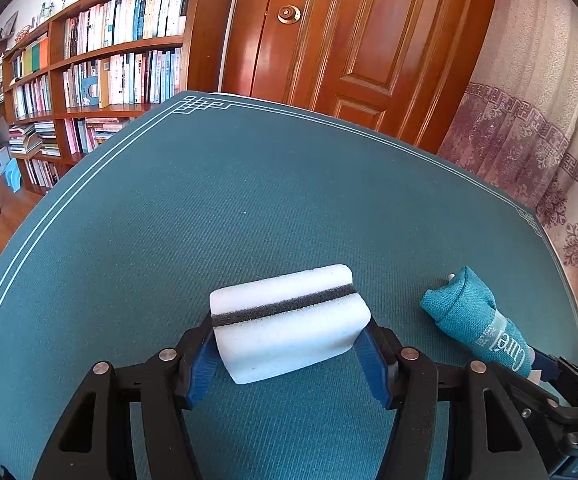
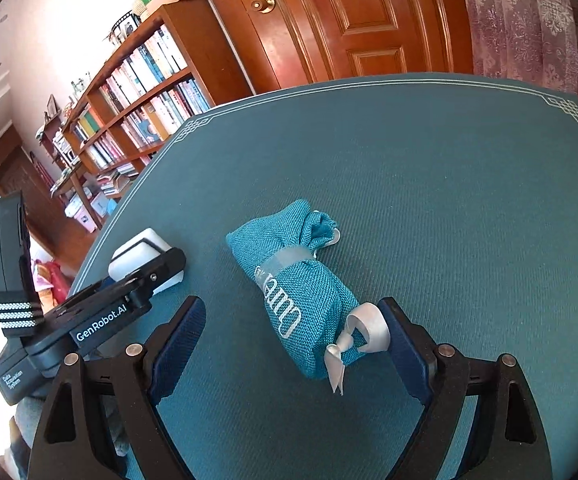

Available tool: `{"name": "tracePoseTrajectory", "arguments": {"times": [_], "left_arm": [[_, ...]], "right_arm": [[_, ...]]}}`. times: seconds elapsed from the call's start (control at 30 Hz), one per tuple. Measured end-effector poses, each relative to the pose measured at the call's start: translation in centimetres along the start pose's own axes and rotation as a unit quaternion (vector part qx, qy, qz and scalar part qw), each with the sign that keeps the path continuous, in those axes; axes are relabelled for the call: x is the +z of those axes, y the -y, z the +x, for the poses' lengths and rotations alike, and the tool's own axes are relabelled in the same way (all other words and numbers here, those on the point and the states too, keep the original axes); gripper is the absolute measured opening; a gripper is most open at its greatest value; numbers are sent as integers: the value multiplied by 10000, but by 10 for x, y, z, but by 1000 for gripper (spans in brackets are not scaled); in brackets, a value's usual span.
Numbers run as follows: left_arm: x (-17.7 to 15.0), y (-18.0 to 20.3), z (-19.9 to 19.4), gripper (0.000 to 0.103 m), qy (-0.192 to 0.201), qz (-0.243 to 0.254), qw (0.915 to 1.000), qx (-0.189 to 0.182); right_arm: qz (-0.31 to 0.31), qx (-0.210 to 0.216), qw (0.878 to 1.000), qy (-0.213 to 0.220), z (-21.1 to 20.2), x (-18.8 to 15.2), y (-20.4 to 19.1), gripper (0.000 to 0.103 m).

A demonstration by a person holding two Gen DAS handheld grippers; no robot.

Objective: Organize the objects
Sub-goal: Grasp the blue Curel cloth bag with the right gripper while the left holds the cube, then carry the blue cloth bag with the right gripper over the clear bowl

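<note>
A white sponge block with a dark foam stripe [image 1: 289,322] sits between the blue pads of my left gripper [image 1: 289,344], which is shut on it just above the teal table mat [image 1: 249,184]. The sponge also shows in the right wrist view [image 2: 141,250], partly behind the left gripper's black body [image 2: 101,312]. A teal fabric pouch with white ribbon and lettering [image 2: 297,284] lies on the mat between the wide-open fingers of my right gripper [image 2: 295,328]; its ribbon end is next to the right pad. The pouch also shows in the left wrist view [image 1: 477,316], right of the sponge.
The teal mat [image 2: 429,168] with its white border covers the table. A wooden bookshelf full of books [image 1: 101,64] stands to the left, a wooden door [image 1: 361,32] behind, and a patterned pink curtain [image 1: 537,128] to the right.
</note>
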State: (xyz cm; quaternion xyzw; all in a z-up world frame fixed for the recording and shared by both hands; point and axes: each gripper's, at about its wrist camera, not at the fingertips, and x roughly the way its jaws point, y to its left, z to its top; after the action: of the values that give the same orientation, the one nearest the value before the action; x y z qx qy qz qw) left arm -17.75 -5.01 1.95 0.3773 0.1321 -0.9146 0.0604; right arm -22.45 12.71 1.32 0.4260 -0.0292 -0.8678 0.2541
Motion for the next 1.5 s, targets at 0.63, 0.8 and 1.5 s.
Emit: {"name": "tracePoseTrajectory", "arguments": {"times": [0.63, 0.8, 1.5], "left_arm": [[1, 2, 0, 65, -39, 34, 10000, -83], [-1, 6, -3, 65, -40, 82, 9998, -183], [-14, 52, -35, 65, 215, 717, 9954, -593]], "right_arm": [[-140, -517, 9985, 128, 5, -4, -18, 40], [23, -615, 9978, 244, -8, -12, -18, 39], [630, -1013, 9911, 593, -83, -59, 8, 39]]}}
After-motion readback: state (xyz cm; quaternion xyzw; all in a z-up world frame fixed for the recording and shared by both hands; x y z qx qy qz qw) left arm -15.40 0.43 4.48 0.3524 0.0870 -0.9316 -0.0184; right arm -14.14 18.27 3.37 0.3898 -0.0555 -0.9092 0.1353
